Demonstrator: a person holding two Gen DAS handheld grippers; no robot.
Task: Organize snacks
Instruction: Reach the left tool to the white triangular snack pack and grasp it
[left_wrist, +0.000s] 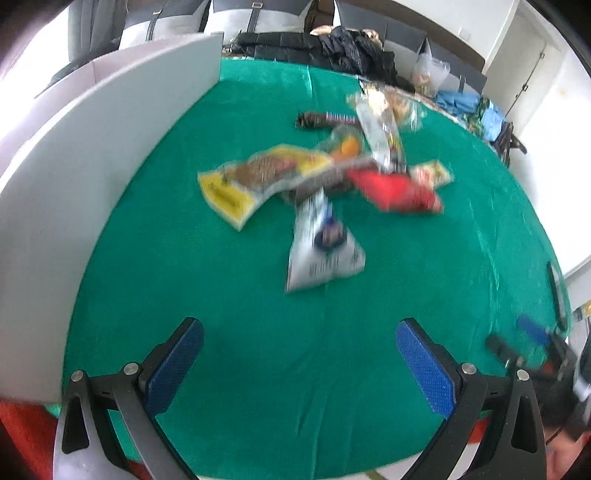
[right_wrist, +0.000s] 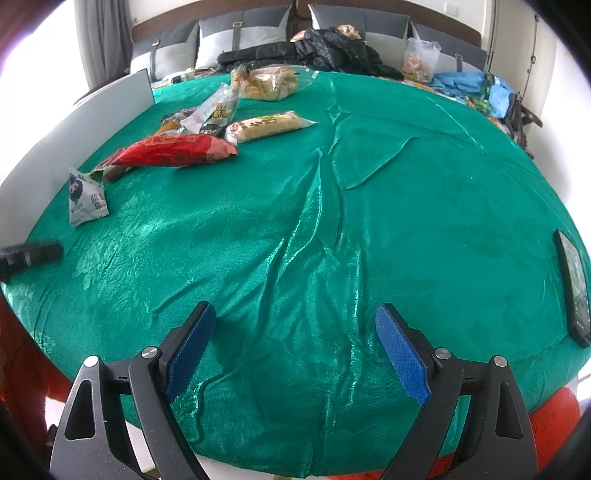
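The worktop (right_wrist: 369, 206), draped in a wrinkled green cloth (right_wrist: 295, 258), was shown carrying a loose heap of snacks toward its far left part, beside an upright white board (left_wrist: 92, 147) along the left edge. A black phone (right_wrist: 572, 288) was seen lying at the right edge.

Within the heap, the yellow packet (left_wrist: 236, 184) lay nearest the board, the red packet (right_wrist: 173, 151) was laid across the middle, the cream roll packet (right_wrist: 269, 125) lay just beyond it, and a clear bag of pastries (right_wrist: 269, 83) sat at the far edge. The small white triangular pouch (right_wrist: 86, 199) lay apart, on the near side of the heap. Several clear wrappers were overlapped under the red packet; their number could not be told.

The left tool (left_wrist: 299, 365) was held wide open and empty above the near edge, aimed at the pouch. The right tool (right_wrist: 295, 350) was likewise spread wide, gripping nothing, over bare cloth near the near edge, well apart from the heap.

Risks were judged as follows. The left view was motion-blurred, so a fast approach could overshoot the pouch. Cloth folds could be pinched with a flat packet. Slick, overlapped wrappers could be dragged together, or slip from the blue pads (right_wrist: 192, 350). The pastries could be crushed by a hard squeeze.
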